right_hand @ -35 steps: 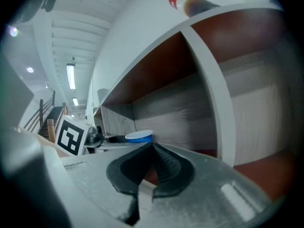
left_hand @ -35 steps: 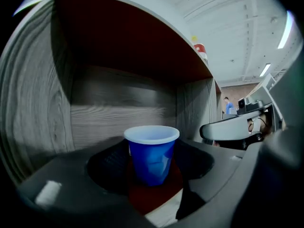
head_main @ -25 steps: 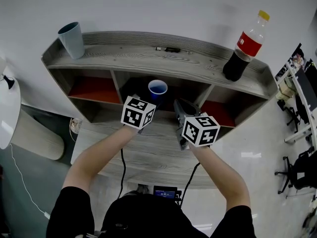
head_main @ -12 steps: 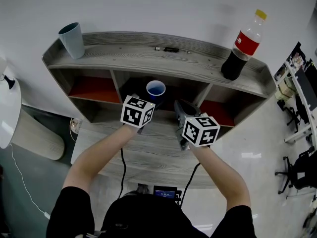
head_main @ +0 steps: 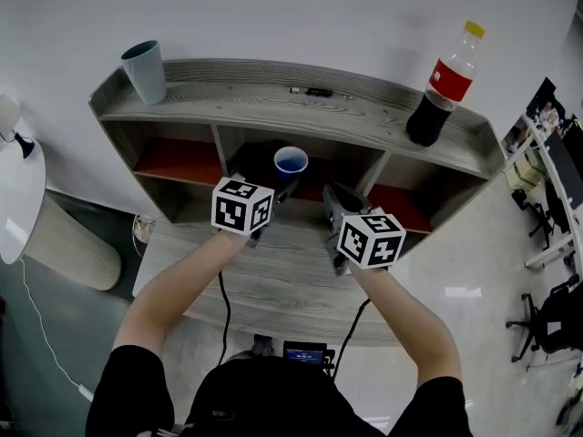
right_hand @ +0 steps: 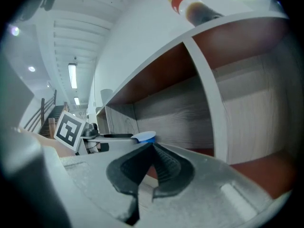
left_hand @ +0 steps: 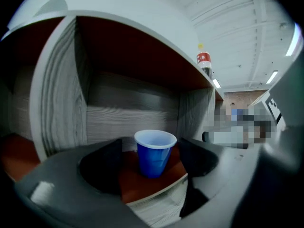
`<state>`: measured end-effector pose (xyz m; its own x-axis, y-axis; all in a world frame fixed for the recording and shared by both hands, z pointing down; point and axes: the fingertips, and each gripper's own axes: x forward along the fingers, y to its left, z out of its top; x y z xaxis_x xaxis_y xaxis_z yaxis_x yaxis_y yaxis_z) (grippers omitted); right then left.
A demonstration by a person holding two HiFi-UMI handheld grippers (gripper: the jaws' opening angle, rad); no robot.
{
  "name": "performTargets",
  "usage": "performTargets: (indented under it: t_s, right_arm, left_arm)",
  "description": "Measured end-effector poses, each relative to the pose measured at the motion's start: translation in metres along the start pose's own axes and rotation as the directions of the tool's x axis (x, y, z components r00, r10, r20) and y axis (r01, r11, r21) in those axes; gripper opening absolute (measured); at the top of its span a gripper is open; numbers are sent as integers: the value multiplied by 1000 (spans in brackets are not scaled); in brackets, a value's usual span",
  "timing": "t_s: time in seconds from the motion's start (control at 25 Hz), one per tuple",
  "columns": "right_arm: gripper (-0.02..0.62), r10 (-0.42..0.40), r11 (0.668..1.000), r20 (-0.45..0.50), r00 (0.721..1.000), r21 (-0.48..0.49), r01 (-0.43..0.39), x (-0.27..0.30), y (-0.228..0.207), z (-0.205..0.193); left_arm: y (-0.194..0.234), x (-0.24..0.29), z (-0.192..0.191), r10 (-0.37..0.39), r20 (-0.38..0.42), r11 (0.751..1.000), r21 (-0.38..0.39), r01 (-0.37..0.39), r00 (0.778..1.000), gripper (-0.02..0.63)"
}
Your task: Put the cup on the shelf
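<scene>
A blue cup stands upright on the red floor of the middle compartment of the grey wooden shelf. My left gripper is just in front of the cup. Its jaws are opening, and the cup shows in the gap between the dark pads, touched by neither. To the right of it, at the same compartment's front, my right gripper is shut with nothing in it. In the right gripper view only the cup's rim shows.
On the shelf top stand a grey-blue cup at the left, a cola bottle at the right and a small dark object at the back. The side compartments have red floors. Office chairs are at the right.
My left gripper has drawn back a little to the left, away from the blue cup, which stays standing in the compartment. The right gripper has not moved.
</scene>
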<state>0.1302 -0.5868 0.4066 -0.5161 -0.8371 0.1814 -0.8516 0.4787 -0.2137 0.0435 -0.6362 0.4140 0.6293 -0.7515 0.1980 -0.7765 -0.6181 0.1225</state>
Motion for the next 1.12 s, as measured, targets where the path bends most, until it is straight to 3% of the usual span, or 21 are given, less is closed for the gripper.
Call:
performTargets:
  t_s: [0.16, 0.36, 0.72, 0.92, 1.12]
  right_arm:
    - [-3, 16, 1000, 5, 1000, -12, -16, -7, 9, 1]
    - [-3, 46, 999, -3, 999, -21, -46, -22, 24, -3]
    - [-3, 65, 998, -5, 998, -16, -65, -59, 38, -20]
    - [-3, 82, 996, 1, 997, 39, -82, -83, 43, -32]
    - [-3, 119, 993, -8, 993, 22, -118, -103, 55, -48]
  left_arm:
    - [-4, -24, 16, 0, 62, 1000, 4, 0, 998, 338]
    - [-14, -56, 24, -20, 133, 1000, 5, 20, 991, 208]
    - [-41, -101, 1, -26, 180, 1000, 0, 27, 983, 16]
    - [-69, -117, -25, -63, 168, 998, 24, 60, 984, 3]
    - [-100, -130, -53, -111, 125, 992, 75, 102, 986, 3]
